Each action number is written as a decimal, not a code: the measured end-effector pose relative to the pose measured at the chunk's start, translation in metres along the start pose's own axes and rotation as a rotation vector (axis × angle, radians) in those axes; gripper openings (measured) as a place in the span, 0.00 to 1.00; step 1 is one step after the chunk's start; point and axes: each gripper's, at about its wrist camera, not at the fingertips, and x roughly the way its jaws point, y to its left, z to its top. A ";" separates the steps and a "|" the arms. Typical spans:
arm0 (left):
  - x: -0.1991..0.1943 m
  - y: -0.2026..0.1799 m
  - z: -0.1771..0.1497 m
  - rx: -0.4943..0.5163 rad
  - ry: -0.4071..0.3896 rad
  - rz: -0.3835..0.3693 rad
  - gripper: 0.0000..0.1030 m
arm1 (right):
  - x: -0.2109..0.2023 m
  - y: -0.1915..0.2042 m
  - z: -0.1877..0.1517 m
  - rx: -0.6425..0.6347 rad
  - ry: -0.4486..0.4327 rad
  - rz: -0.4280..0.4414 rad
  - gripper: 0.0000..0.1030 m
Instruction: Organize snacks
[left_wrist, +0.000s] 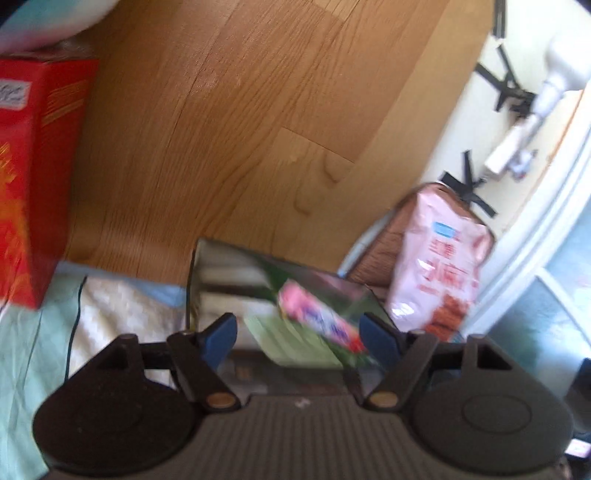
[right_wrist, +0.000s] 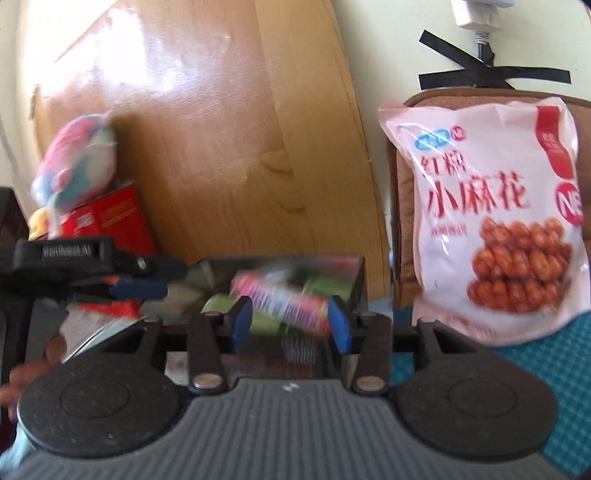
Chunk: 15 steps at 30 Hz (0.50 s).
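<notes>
Landmark: shiny box (right_wrist: 284, 291), low center in both views; all places given rel. to it.
Red carton (right_wrist: 110, 218): far left of box, upright against wood panel (right_wrist: 207, 147); soft pink-blue bag (right_wrist: 77, 162) on top. I'd call these already parked.
Left claw (left_wrist: 299, 338): I see it wide open, empty, hovering just short of box; in rt view it sits at box's left edge.
Box contents: green packs (right_wrist: 328, 286) plus pink snack bar (right_wrist: 280, 299) lying tilted on top. Blurry, can't count.
Right claw (right_wrist: 290, 323): fingers astride the pink bar; touching or not, can't tell — motion blur.
Pink twist-snack bag (right_wrist: 495, 218): right of box, leaning upright on brown cushion (right_wrist: 402, 177), not in box.
Progress: I judge approx. midway. Small packs in box; big bag & left-side items still loose.
</notes>
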 end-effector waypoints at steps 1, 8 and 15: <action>-0.009 -0.002 -0.006 0.004 0.003 -0.010 0.77 | -0.013 -0.001 -0.009 0.002 0.025 0.034 0.52; -0.032 -0.032 -0.066 0.029 0.152 -0.157 0.78 | -0.089 0.004 -0.076 0.037 0.112 0.079 0.64; -0.024 -0.093 -0.131 0.148 0.294 -0.298 0.78 | -0.116 0.020 -0.107 0.069 0.125 0.047 0.64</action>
